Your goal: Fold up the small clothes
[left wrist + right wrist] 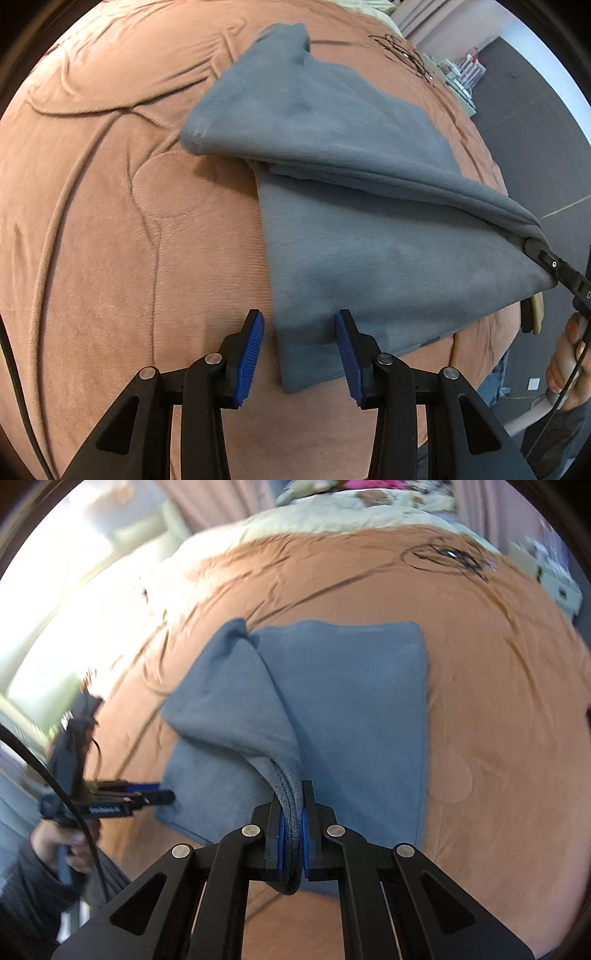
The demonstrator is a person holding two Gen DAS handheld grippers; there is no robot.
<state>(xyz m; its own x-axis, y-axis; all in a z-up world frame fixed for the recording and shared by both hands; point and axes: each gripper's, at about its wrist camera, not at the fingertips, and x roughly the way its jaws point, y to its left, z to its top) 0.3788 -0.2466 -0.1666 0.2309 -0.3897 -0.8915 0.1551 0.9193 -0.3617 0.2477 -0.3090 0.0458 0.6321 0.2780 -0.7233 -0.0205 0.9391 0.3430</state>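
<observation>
While the right hand-held gripper (292, 834) clamps a lifted corner of the grey-blue fleece garment (347, 701) lying on the bed's (498, 701) near edge, the left hand-held gripper (300, 341) hovers with jaws apart over its other corner.

Cloth (332, 155) on bedspread (110, 221) (corner raised)

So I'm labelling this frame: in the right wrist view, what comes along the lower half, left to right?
Person's hand → left tongs → grey-blue garment pinched in right tongs → bare brown bedspread.
</observation>
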